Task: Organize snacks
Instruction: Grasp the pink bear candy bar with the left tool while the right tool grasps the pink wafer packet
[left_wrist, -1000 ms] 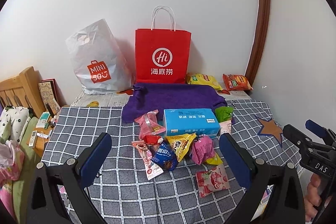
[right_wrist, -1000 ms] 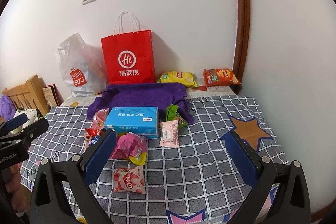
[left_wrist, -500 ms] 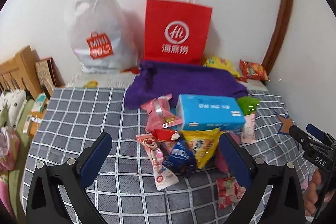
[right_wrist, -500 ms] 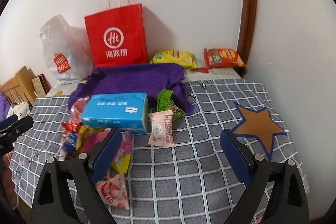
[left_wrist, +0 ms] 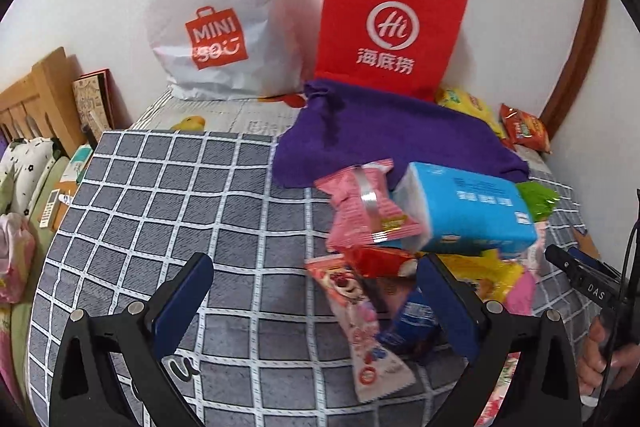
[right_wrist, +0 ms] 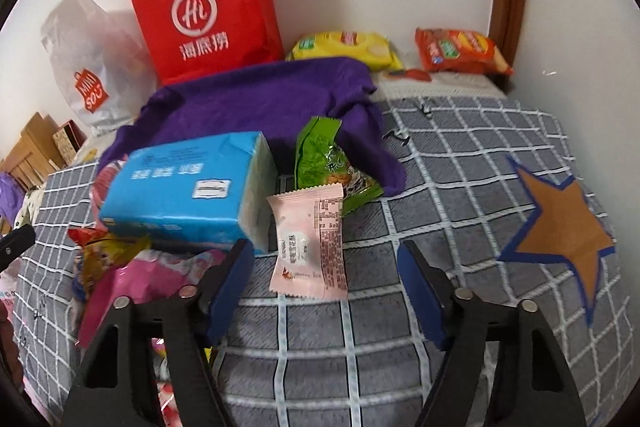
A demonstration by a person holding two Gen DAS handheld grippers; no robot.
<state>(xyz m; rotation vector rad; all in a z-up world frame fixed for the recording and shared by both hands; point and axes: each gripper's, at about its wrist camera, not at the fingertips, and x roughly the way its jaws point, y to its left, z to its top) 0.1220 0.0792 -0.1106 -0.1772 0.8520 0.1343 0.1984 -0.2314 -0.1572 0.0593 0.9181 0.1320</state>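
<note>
A pile of snack packets lies on the grey checked cover (left_wrist: 168, 211). A blue box (left_wrist: 464, 213) (right_wrist: 188, 193) sits on top of it, by a purple cloth (left_wrist: 400, 139) (right_wrist: 256, 107). My left gripper (left_wrist: 316, 291) is open and empty, low over the cover, its right finger above a long pink strawberry packet (left_wrist: 360, 323) and a dark blue packet (left_wrist: 412, 323). My right gripper (right_wrist: 324, 283) is open and empty, just short of a pale pink packet (right_wrist: 310, 239). A green packet (right_wrist: 328, 163) lies behind that one.
A red paper bag (left_wrist: 388, 23) (right_wrist: 204, 7) and a white plastic bag (left_wrist: 216, 19) (right_wrist: 88, 67) stand against the wall. Yellow (right_wrist: 348, 45) and orange (right_wrist: 460, 53) chip bags lie at the back right. A wooden headboard (left_wrist: 32, 103) is on the left.
Both grippers have moved forward and down toward the snack pile. The left one has swung left; the right one has closed in on the pale pink packet.
</note>
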